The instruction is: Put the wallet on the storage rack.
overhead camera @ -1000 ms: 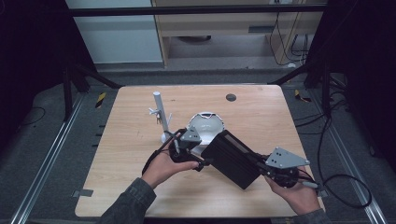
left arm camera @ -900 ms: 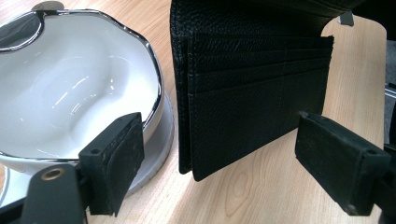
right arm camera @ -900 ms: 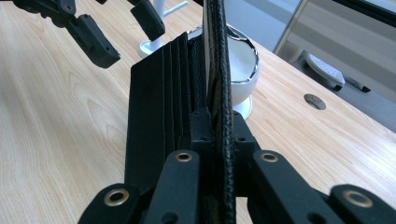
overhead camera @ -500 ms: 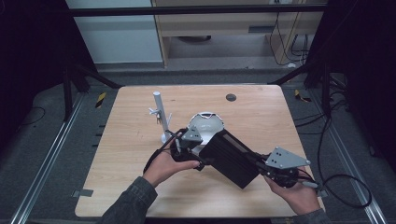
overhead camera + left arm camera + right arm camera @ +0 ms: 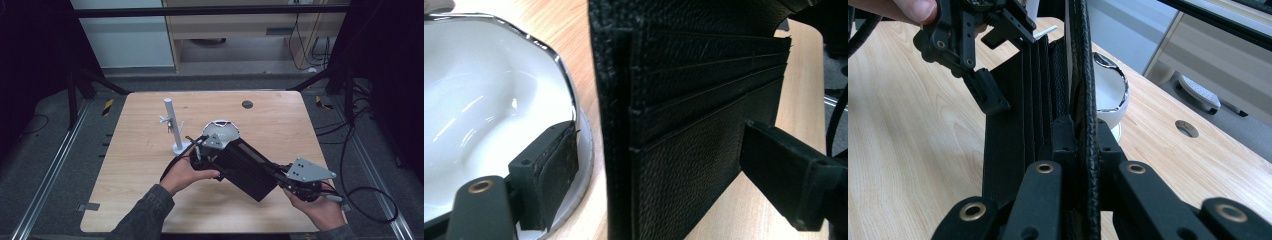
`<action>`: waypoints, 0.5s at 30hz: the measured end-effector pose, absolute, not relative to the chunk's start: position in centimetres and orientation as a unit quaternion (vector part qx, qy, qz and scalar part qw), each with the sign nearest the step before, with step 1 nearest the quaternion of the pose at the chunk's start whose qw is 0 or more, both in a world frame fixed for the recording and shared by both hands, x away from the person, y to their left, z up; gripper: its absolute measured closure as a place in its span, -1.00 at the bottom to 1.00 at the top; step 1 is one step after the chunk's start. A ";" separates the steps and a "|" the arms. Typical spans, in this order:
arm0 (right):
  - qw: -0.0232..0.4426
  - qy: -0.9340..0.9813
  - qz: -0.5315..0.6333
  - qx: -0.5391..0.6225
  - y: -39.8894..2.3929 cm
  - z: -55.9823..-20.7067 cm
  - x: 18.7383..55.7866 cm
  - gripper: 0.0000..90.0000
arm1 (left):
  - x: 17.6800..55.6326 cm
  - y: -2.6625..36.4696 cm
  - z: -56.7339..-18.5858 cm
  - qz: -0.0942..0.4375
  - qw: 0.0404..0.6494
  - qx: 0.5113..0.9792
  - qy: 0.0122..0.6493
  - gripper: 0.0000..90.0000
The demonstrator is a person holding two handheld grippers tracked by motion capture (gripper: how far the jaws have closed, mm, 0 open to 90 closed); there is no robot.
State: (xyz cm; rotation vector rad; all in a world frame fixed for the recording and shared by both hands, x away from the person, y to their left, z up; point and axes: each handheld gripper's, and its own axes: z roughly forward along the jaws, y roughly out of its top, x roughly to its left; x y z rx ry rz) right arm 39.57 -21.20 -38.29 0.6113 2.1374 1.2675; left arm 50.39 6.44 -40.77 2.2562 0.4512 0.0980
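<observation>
My right gripper (image 5: pixel 1079 135) has its jaws pinched on the edge of the open black grained-leather wallet (image 5: pixel 247 167), holding it off the light wooden table (image 5: pixel 280 120). My left gripper (image 5: pixel 202 150) stands with fingers spread around the wallet's other flap, beside the white bowl (image 5: pixel 479 105).

Right gripper (image 5: pixel 1082 135) jaws clamped on the edge of the black wallet (image 5: pixel 1048 100), which stands upright ahead. Left gripper (image 5: pixel 990 97) up-left, one jaw against the card-slot flap. White bowl (image 5: pixel 1110 87) just beyond, right. Table (image 5: pixel 908 150) beneath.
</observation>
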 end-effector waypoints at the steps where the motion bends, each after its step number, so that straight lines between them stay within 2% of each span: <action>1: 0.287 0.800 0.475 0.229 -21.2 -38.3 39.6 0.88 | 50.4 6.4 -40.8 0.035 0.409 0.894 0.178 -0.63; 7: 0.287 0.799 0.477 0.227 -21.3 -38.2 39.5 0.88 | 50.8 6.3 -40.8 0.020 0.412 0.893 0.178 -0.53; 10: 0.287 0.798 0.478 0.227 -21.3 -38.3 39.5 0.88 | 50.9 6.4 -40.6 0.012 0.414 0.893 0.177 -0.37; 15: 0.286 0.800 0.477 0.225 -21.2 -38.6 39.6 0.88 | 50.8 6.9 -39.9 -0.003 0.418 0.891 0.175 0.25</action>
